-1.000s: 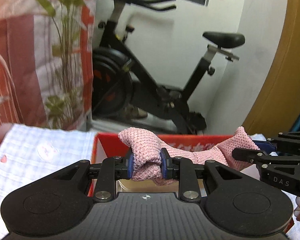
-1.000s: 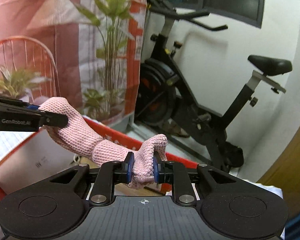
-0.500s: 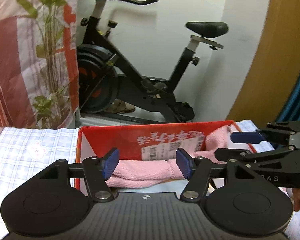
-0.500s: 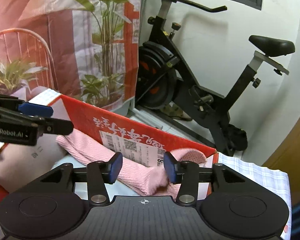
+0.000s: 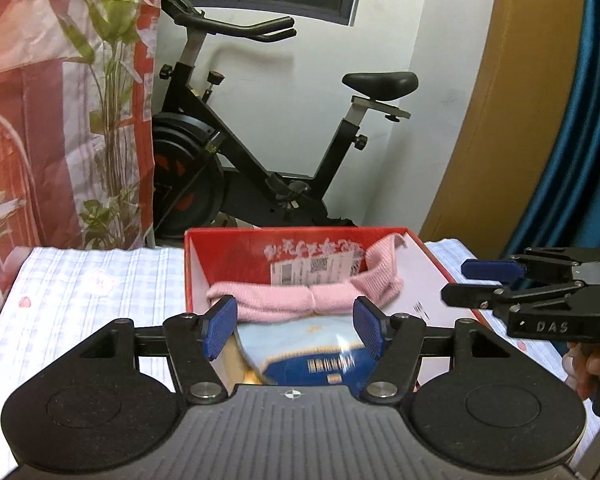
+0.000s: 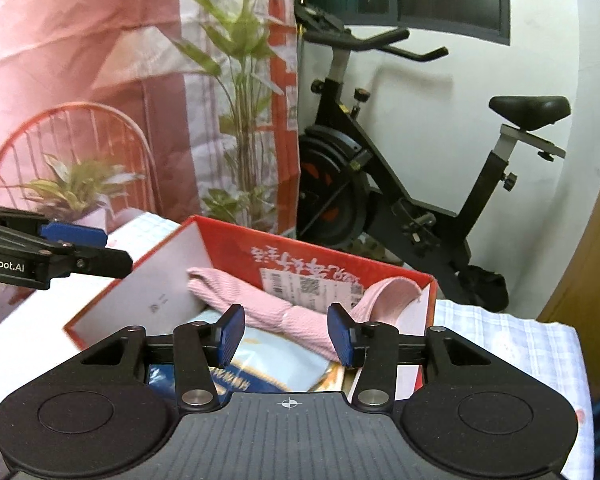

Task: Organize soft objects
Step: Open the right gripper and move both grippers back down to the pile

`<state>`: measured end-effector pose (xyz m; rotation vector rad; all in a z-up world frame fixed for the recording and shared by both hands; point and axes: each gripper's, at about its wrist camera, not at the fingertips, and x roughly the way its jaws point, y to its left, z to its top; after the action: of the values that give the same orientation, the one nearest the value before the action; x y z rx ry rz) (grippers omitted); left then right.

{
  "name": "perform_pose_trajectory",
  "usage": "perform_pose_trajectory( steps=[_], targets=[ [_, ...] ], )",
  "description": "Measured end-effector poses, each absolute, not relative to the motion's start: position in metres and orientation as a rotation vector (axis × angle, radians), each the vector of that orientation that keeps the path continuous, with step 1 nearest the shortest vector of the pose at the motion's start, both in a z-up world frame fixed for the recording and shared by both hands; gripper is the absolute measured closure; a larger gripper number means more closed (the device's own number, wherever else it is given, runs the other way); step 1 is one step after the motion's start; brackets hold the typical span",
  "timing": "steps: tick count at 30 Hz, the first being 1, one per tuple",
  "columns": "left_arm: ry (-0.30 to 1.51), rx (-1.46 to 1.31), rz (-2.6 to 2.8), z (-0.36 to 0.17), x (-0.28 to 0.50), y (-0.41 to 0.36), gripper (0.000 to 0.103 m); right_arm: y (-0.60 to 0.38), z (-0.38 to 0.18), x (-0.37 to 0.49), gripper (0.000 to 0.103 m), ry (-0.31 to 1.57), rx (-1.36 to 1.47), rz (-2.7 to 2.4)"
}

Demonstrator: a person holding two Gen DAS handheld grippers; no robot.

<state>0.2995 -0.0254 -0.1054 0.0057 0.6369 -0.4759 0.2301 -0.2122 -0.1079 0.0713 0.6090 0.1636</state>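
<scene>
- left gripper [image 5: 294, 330]: jaws apart, nothing between the blue pads [image 5: 219, 325], not touching any cloth
- right gripper [image 6: 286, 336]: jaws apart too, narrower gap, empty; also seen at the right edge of the left wrist view, held by a hand [image 5: 588, 364]
- pink knitted cloth [image 5: 300, 300]: lies in the red box [image 5: 192, 264], just ahead of both sets of fingertips, free of them; stretched across the box, its right end propped up against the far wall and right corner
- under the pink cloth, nearer the grippers: light blue and dark blue packet [image 5: 312, 354], lettering blurred
- red box inner far wall carries a white shipping label [image 6: 300, 286] and white characters; pale side flaps, the left one tilting outward
- box sits on a white checked cloth [image 5: 92, 292] that spreads to both sides of the grippers
- beyond the box: black exercise bike [image 5: 260, 168] against a white wall, well apart
- ahead-left: red and white printed curtain [image 5: 52, 120] with leaf pattern, red wire chair back [image 6: 68, 152]
- ahead-right: tan curved panel [image 5: 512, 120], blue drape [image 5: 580, 152]
- nothing between the fingertips and the pink cloth
</scene>
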Motion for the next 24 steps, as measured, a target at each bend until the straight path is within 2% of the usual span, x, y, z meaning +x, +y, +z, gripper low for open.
perform_pose_trajectory(
  steps=[11,24],
  targets=[
    [0.682,-0.046,-0.465,-0.132,0.250,-0.001,0.036,-0.213,-0.116,0.147,0.060,0.550,0.151,0.151],
    [0.789,-0.104,-0.462,-0.188,0.218,0.001,0.036,-0.209,-0.178,0.094,0.060,0.649,0.193,0.076]
  ],
)
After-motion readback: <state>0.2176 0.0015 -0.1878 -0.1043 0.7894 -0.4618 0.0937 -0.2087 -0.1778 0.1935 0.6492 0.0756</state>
